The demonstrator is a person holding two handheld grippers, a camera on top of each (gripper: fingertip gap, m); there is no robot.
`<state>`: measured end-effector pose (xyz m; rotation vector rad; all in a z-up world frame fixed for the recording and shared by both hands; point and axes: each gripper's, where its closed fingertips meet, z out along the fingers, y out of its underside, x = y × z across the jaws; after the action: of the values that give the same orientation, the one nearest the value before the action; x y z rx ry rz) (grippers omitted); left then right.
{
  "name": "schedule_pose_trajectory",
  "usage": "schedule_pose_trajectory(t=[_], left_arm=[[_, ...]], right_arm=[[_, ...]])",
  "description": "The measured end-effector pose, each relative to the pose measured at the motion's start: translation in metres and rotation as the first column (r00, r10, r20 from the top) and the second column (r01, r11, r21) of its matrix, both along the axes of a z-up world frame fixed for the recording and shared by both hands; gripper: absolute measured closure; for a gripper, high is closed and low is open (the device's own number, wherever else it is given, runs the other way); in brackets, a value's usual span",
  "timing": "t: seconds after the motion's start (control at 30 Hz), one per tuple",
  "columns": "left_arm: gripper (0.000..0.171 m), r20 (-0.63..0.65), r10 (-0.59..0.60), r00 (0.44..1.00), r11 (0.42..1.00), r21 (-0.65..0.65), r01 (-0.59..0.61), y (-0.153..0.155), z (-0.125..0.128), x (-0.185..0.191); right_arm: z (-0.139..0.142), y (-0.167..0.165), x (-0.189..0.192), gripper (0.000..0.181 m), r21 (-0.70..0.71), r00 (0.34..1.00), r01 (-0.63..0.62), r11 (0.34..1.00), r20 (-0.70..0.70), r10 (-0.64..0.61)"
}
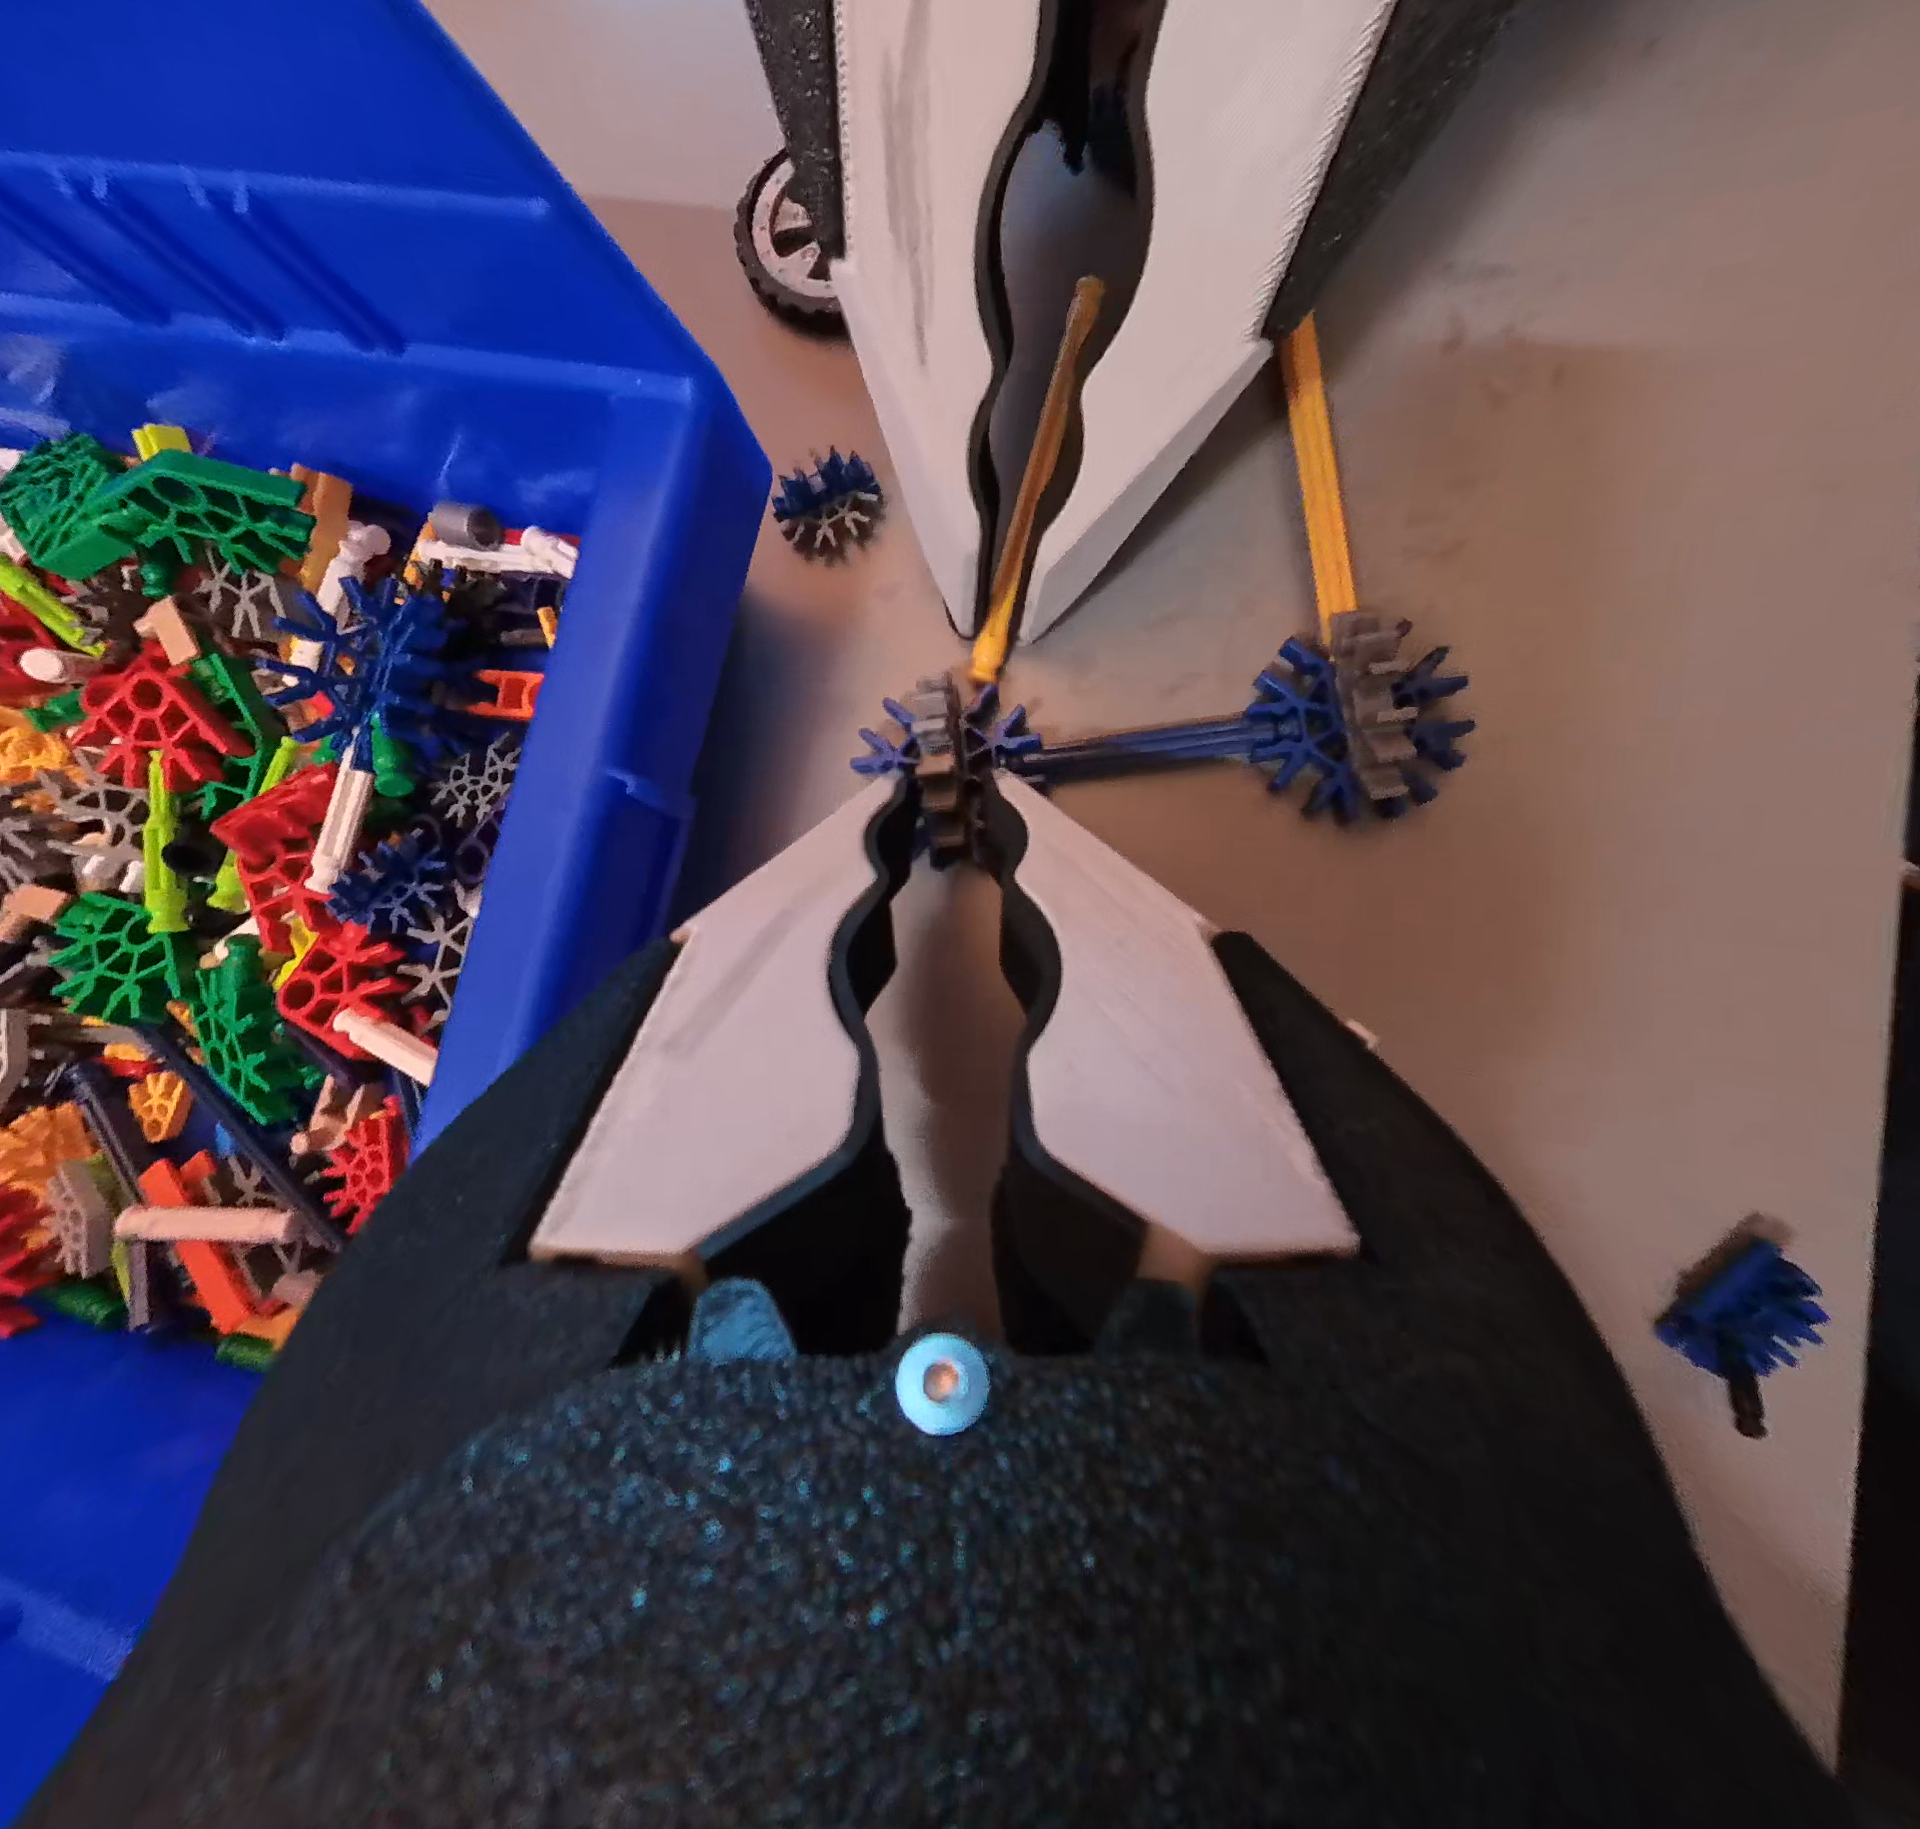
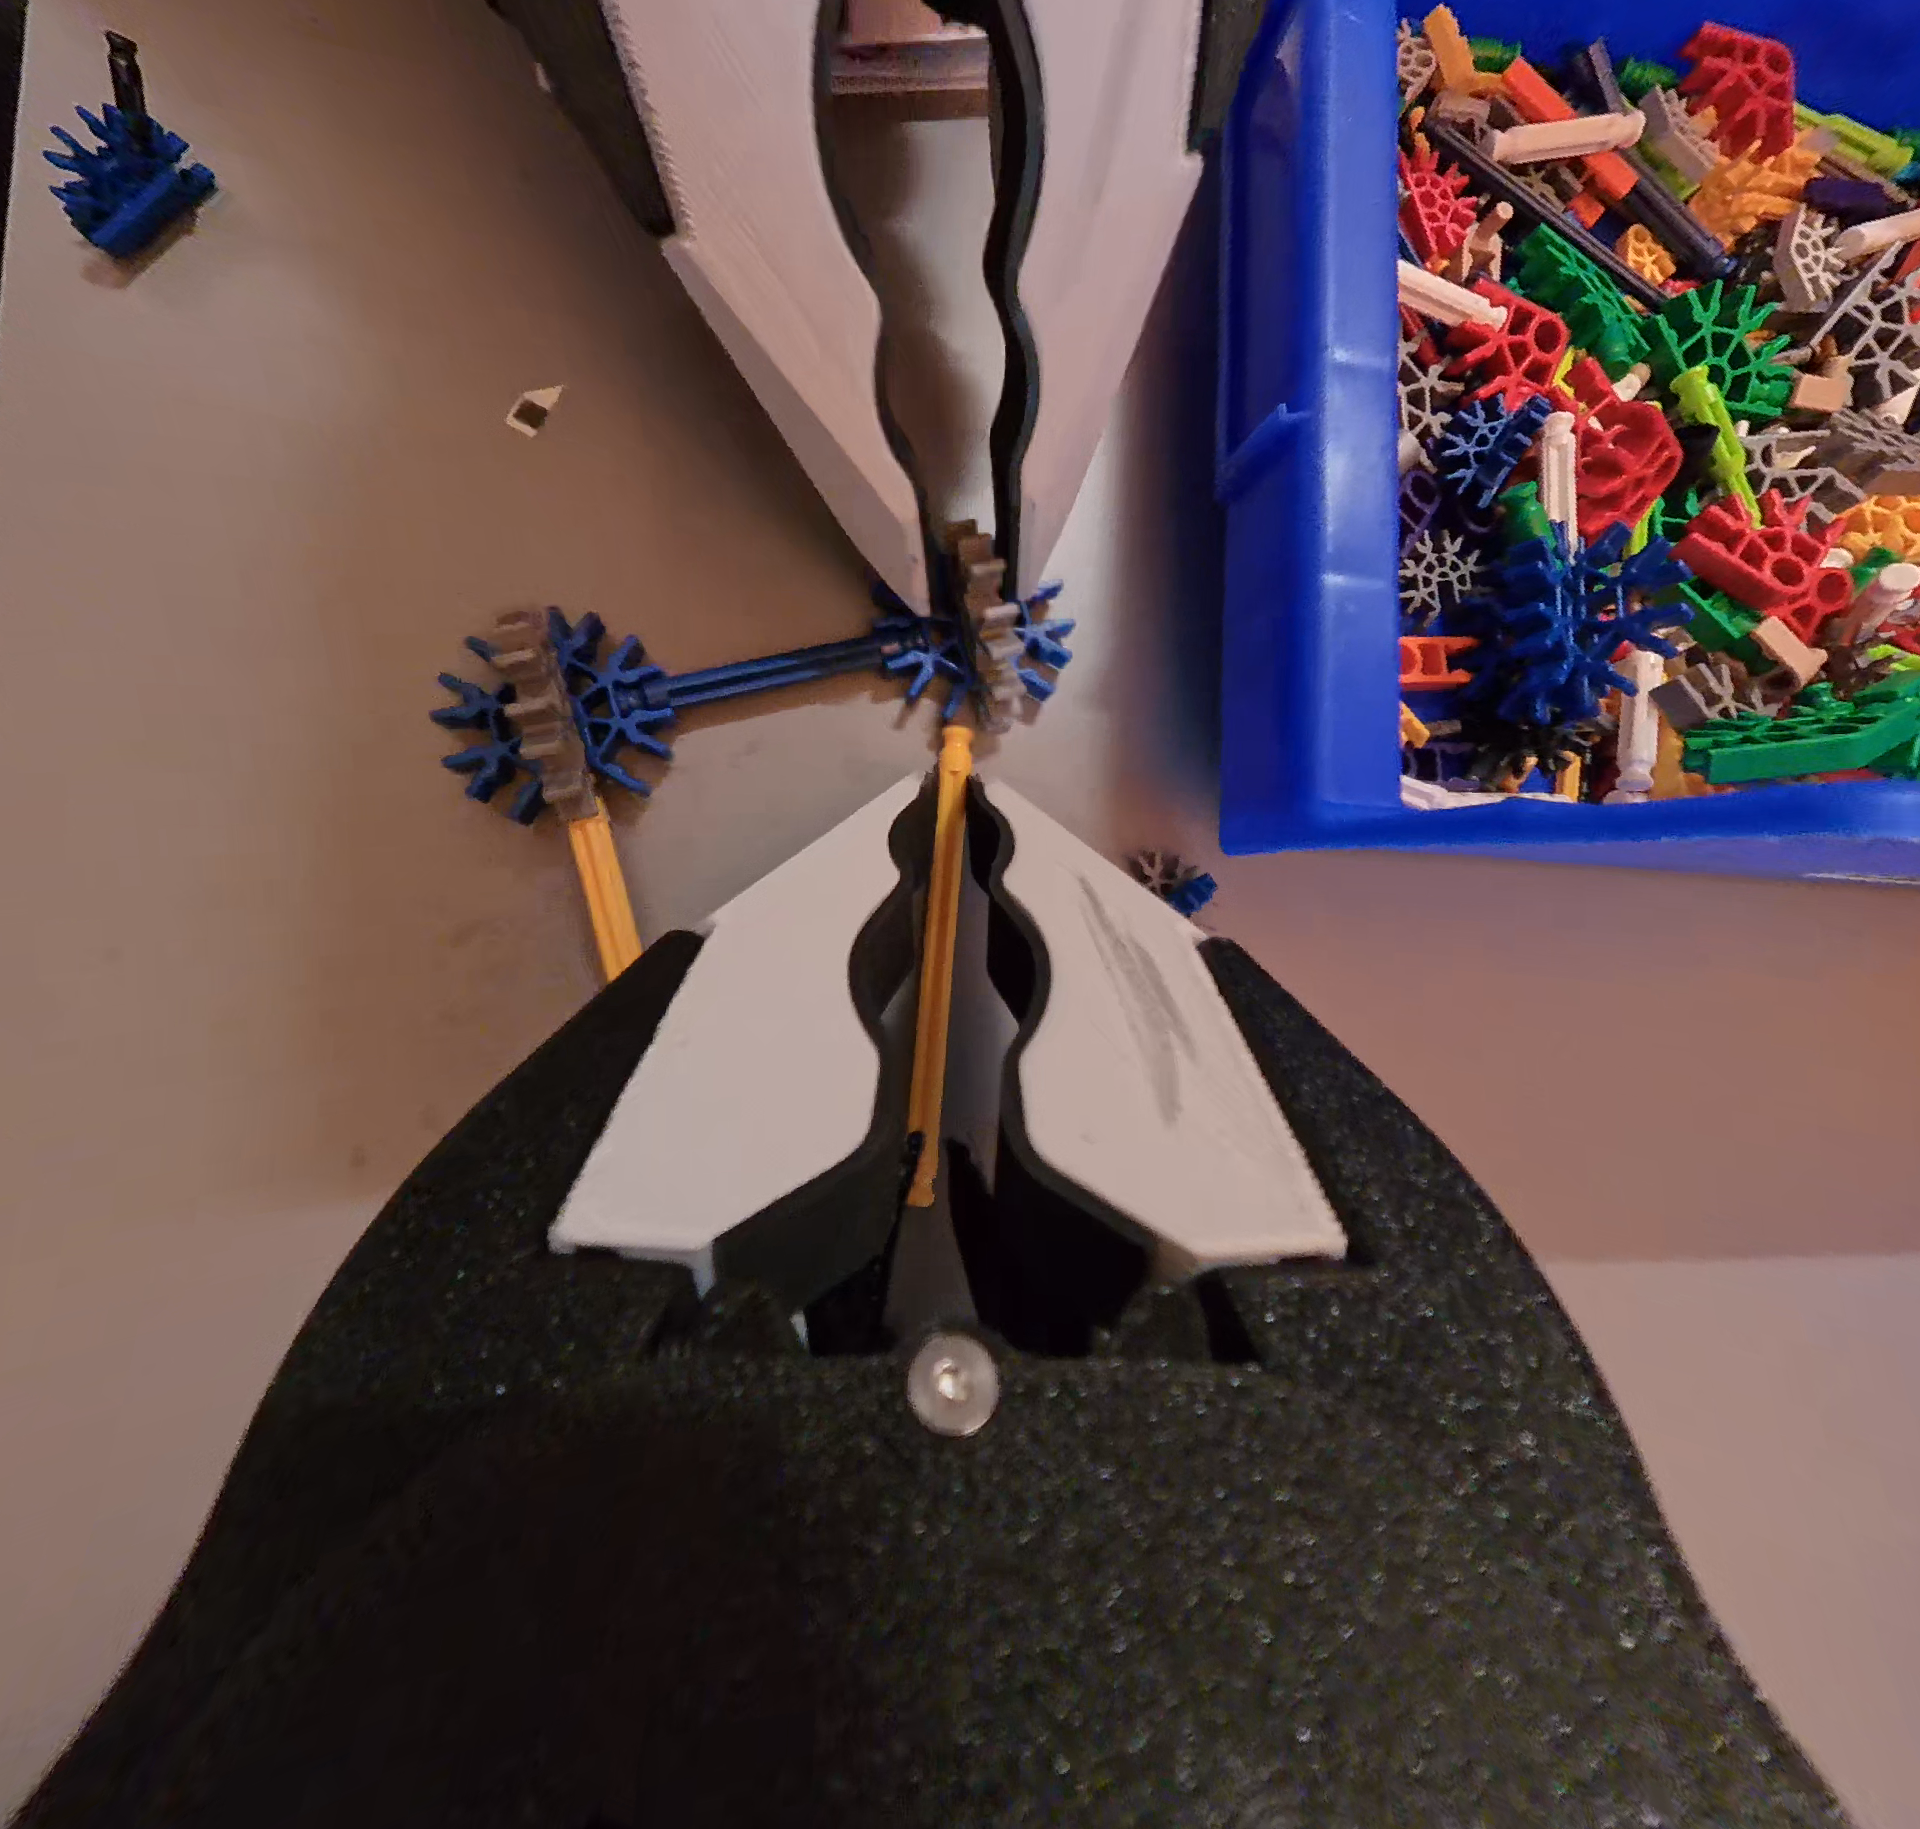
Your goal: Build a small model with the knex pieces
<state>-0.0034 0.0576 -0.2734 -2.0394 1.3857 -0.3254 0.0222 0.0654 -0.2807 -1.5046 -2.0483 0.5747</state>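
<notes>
My left gripper point(image 1: 948, 813) is shut on a blue-and-grey connector hub point(image 1: 948, 751) at one end of a blue rod point(image 1: 1132, 740). The rod's other end carries a second blue-and-grey hub point(image 1: 1351, 730) with a yellow rod point(image 1: 1317, 470) plugged in. The hub also shows in the right wrist view point(image 2: 982, 636). My right gripper point(image 2: 948, 792) is shut on a loose yellow rod point(image 2: 935, 958), whose tip sits just short of the held hub. The right gripper faces the left one, tip to tip, in the left wrist view point(image 1: 997, 626).
A blue bin point(image 1: 644, 636) full of mixed coloured construction pieces stands beside the grippers and shows in the right wrist view point(image 2: 1309, 532). On the tan table lie a small wheel point(image 1: 784, 252), a loose blue-and-grey connector point(image 1: 826, 517) and another blue connector point(image 1: 1745, 1312) near the edge.
</notes>
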Motion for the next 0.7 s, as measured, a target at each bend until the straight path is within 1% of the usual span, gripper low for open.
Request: schedule_pose_trajectory(t=[0.23, 0.4, 0.5, 0.53, 0.7], left_arm=[[0.162, 0.008, -0.046, 0.999, 0.999, -0.021, 0.046, 0.0022, -0.0003, 0.0001], [0.159, 0.006, -0.050, 0.999, 0.998, -0.023, 0.050, 0.0040, 0.0001, -0.0006], [0.157, 0.042, -0.067, 0.997, 0.997, -0.042, 0.069, 0.0022, 0.0015, 0.0046], [0.157, 0.032, -0.070, 0.997, 0.997, -0.042, 0.071, 0.0029, -0.0002, 0.0046], [0.160, 0.036, -0.091, 0.995, 0.994, -0.051, 0.092, 0.0042, -0.0008, 0.0079]], right_arm=[[0.0002, -0.0005, -0.0003, 0.178, -0.004, 1.000, -0.009, 1.000, -0.005, 0.009], [0.0002, 0.0020, -0.0001, 0.178, 0.006, 1.000, -0.008, 1.000, -0.004, 0.008], [0.0004, 0.0045, -0.0026, 0.178, 0.022, 1.000, -0.003, 1.000, -0.012, 0.003], [0.0004, 0.0051, -0.0028, 0.178, 0.026, 1.000, -0.003, 1.000, -0.014, 0.003], [0.0008, 0.0029, -0.0047, 0.178, 0.036, 1.000, -0.016, 0.999, -0.019, 0.017]])
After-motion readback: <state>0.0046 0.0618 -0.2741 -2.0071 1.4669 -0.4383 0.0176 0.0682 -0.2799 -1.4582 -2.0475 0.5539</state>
